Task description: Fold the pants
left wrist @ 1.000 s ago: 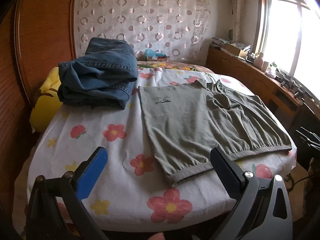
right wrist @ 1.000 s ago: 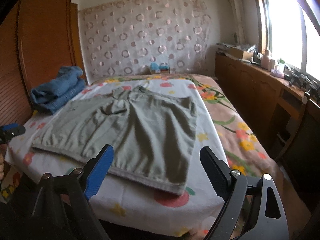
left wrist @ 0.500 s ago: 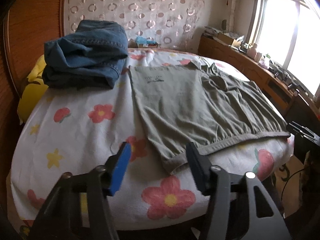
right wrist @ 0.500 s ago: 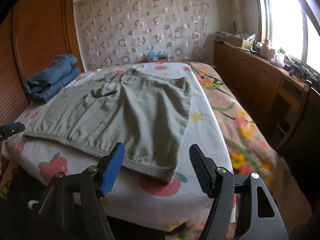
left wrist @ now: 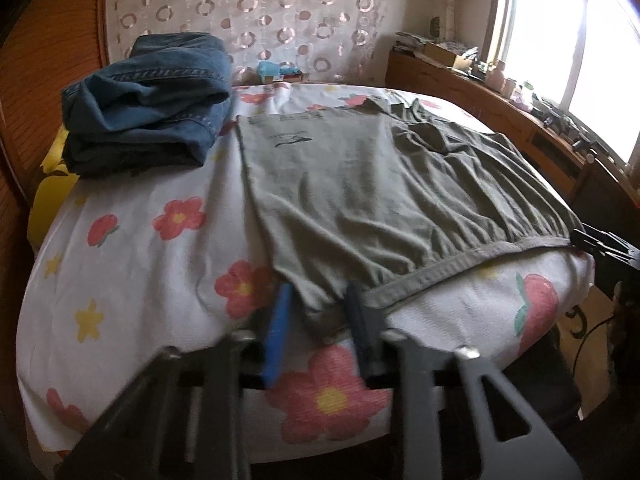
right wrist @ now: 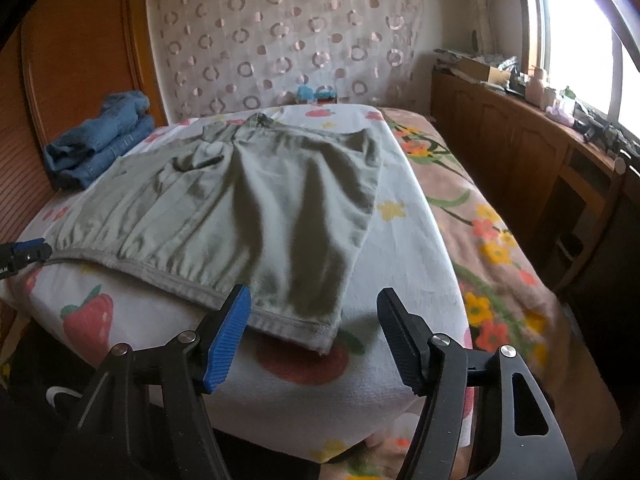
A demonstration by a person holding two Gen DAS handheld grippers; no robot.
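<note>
The left tool (left wrist: 318, 304) was closing on the olive pants' (left wrist: 360, 196) near corner; the right tool (right wrist: 314, 314) stood open around their other corner on the bed (right wrist: 404, 240).

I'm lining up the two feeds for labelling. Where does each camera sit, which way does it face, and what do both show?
Left wrist: rides the left claw, looking across the bed; its closing jaws straddle the near-left waistband corner of the olive shorts.
Right wrist: rides the right claw, facing the shorts' near-right corner, jaws apart, around nothing.
Shared: shorts, folded jeans, floral sheet, each other's claw tip.
</note>
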